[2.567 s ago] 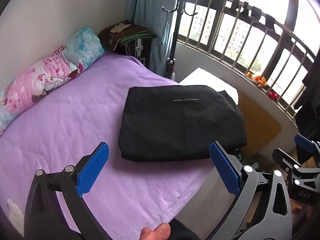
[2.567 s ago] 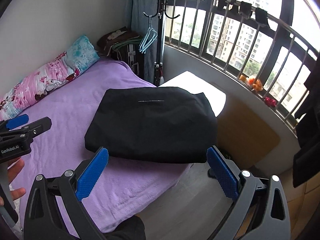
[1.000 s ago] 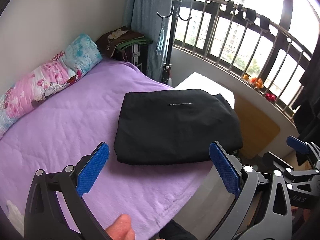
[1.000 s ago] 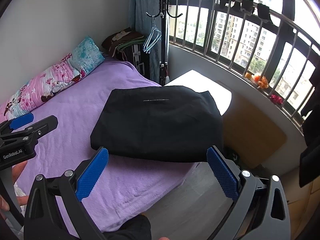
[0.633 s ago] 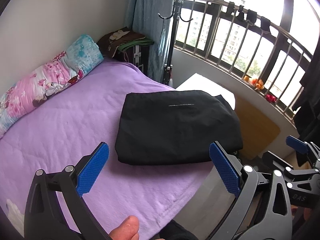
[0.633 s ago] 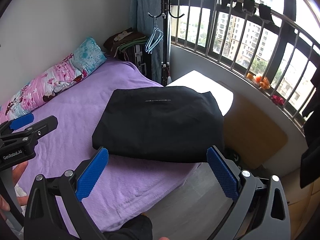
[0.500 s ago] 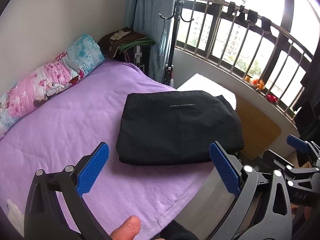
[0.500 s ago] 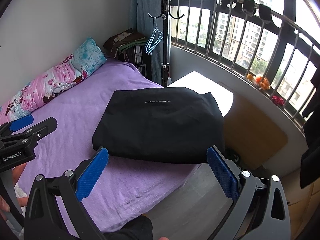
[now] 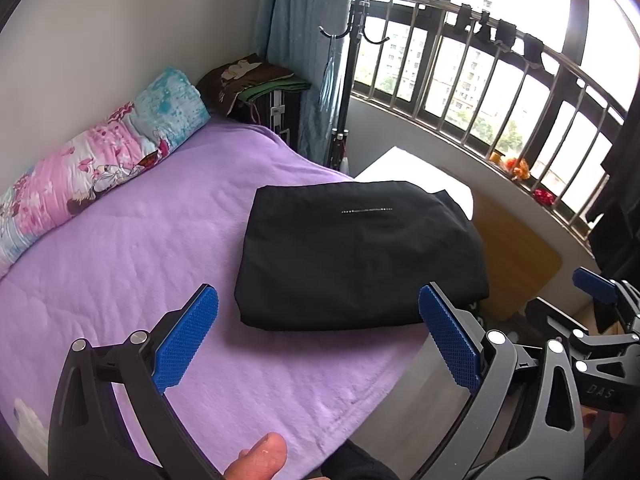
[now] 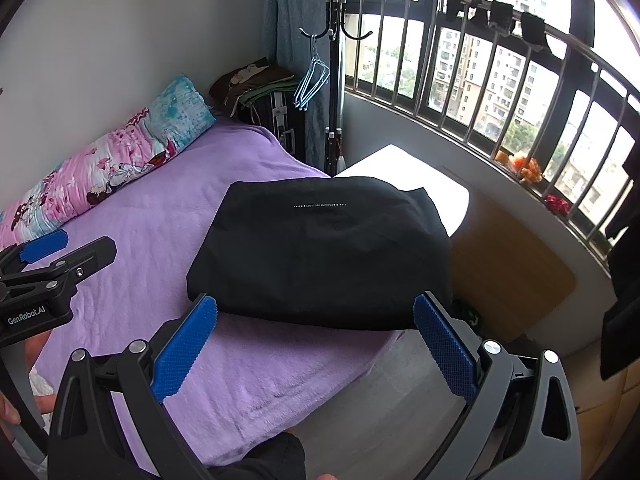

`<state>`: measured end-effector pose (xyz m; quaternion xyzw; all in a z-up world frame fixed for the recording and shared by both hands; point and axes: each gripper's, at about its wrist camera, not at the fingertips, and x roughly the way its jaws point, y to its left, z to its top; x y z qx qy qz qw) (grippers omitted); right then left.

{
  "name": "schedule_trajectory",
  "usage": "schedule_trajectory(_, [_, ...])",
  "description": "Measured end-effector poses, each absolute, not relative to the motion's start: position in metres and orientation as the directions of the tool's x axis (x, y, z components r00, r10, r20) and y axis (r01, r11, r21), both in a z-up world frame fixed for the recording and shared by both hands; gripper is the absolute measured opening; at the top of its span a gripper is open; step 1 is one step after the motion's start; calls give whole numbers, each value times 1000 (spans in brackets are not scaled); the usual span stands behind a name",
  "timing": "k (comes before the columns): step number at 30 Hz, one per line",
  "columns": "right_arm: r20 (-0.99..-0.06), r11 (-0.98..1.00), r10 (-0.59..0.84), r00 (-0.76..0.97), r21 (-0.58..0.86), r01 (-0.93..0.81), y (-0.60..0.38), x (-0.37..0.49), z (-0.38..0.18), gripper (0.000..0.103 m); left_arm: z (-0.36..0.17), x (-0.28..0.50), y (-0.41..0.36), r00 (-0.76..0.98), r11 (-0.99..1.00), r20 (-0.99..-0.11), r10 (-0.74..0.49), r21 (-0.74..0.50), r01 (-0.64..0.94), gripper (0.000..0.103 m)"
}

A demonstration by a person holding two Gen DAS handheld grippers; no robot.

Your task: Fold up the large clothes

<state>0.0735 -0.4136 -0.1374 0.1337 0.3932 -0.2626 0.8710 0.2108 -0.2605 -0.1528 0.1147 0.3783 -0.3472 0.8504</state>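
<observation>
1. Left wrist view: the left gripper [image 9: 318, 338] is spread wide and holds nothing. It hangs above the purple blanket [image 9: 120, 264], short of the black garment [image 9: 356, 256], which lies as a flat folded rectangle near the bed's foot corner — apparently finished.
2. Right wrist view: the right gripper [image 10: 316, 346] also gapes empty above the garment's [image 10: 320, 248] near edge — likely pulled back to check the fold.
</observation>
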Motion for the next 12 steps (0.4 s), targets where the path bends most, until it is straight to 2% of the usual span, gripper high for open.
schedule_trajectory(12, [-750, 824, -362, 553, 20, 567, -411, 69, -137, 97, -150, 211, -257, 454, 716, -719, -527, -88, 692, 97])
